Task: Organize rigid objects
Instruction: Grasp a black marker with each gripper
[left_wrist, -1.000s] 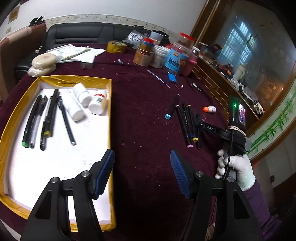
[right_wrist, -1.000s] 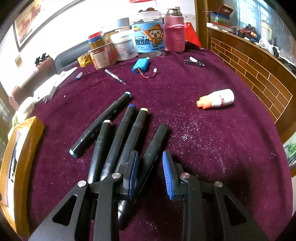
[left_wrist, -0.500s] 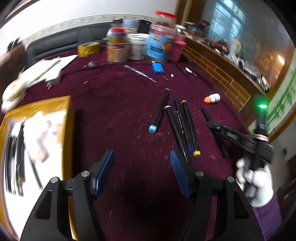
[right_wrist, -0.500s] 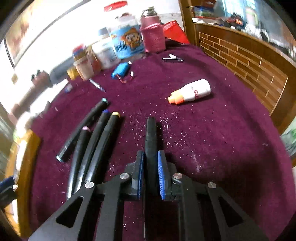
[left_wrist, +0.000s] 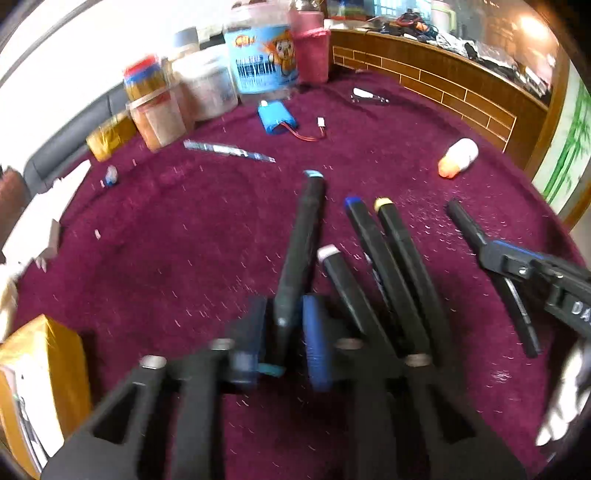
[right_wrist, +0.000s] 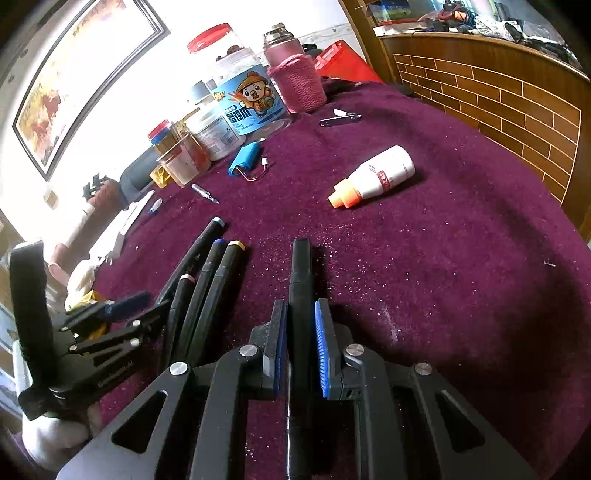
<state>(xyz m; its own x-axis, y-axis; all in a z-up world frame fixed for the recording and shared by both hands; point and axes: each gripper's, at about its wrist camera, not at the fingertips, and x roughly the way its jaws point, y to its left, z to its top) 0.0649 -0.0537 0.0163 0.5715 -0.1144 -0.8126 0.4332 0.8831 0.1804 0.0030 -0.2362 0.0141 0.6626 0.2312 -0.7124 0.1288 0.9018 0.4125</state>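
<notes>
Several black markers lie side by side on the purple cloth. My left gripper (left_wrist: 284, 314) is closing its jaws on the teal-capped marker (left_wrist: 306, 221), and the blue pads touch both sides of its near end. Beside it lie the pink-capped marker (left_wrist: 343, 280), the blue-capped marker (left_wrist: 365, 236) and the yellow-capped marker (left_wrist: 402, 243). My right gripper (right_wrist: 299, 314) is shut on a plain black marker (right_wrist: 301, 266) that points away over the cloth. The right wrist view shows the left gripper (right_wrist: 140, 306) low at the left. The right gripper (left_wrist: 491, 254) enters the left wrist view from the right.
A gold-edged tray (left_wrist: 44, 354) sits at the near left. A white bottle with an orange cap (right_wrist: 373, 177) lies to the right of the markers. A blue battery pack (right_wrist: 245, 157), nail clippers (right_wrist: 340, 118) and several jars (right_wrist: 243, 110) stand further back. A wooden ledge (right_wrist: 498, 96) borders the right.
My left gripper swung from above the tray to the markers and closed around the teal-capped one. My right gripper closed on the black marker and turned it away from the others.
</notes>
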